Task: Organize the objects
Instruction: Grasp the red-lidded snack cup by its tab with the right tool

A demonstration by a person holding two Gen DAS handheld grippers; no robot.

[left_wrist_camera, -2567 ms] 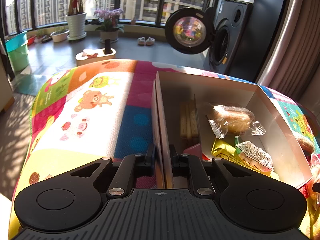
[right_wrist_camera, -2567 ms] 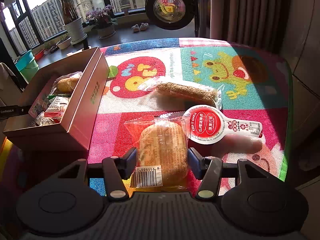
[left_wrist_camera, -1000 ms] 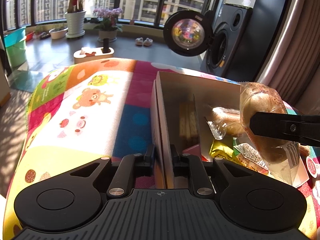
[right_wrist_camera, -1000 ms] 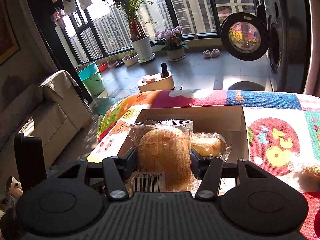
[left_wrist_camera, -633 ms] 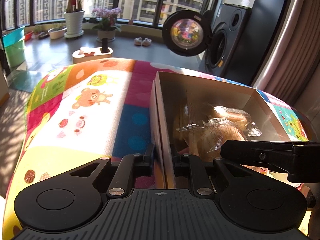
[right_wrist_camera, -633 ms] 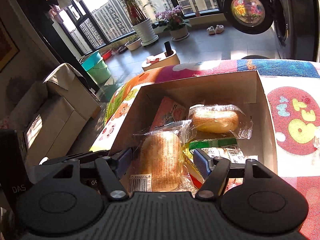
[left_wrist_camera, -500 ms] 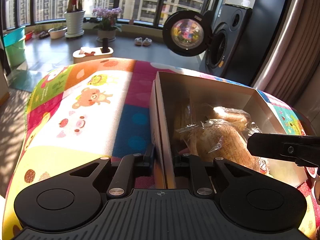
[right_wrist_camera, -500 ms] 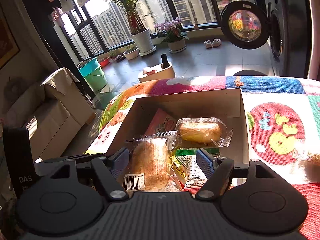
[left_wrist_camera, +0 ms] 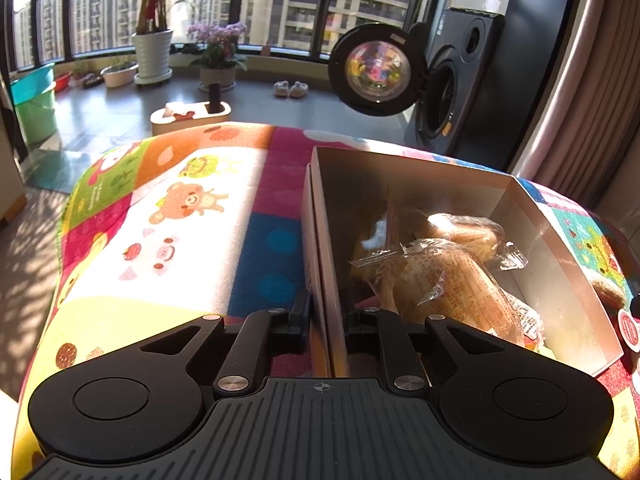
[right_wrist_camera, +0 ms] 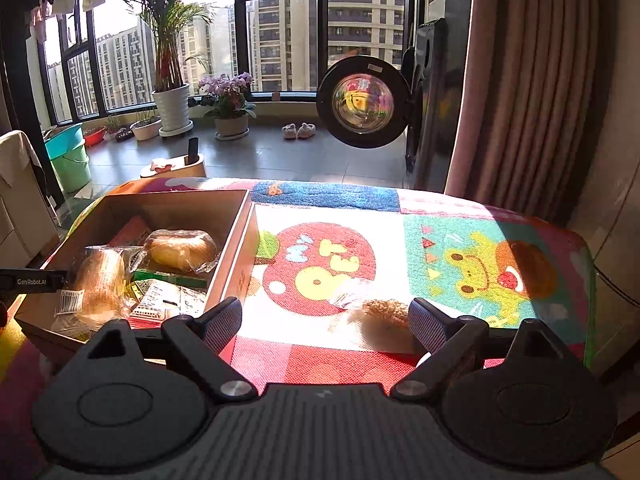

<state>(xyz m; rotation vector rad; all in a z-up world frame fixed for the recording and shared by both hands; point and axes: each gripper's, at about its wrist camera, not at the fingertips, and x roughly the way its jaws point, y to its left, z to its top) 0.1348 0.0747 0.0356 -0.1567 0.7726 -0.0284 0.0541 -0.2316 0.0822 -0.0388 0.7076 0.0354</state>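
Left wrist view: the left gripper has its jaws closed on the near side wall of the cardboard box, one finger outside and one inside. The wrapped bread lies in the box, just right of the jaws, against a second wrapped bun.

Right wrist view: the right gripper has its jaws spread wide and empty above the patterned worktop. The wrapped bread lies in the box, left of the jaws. A wrapped oat bar lies between the fingertips, further along the worktop.
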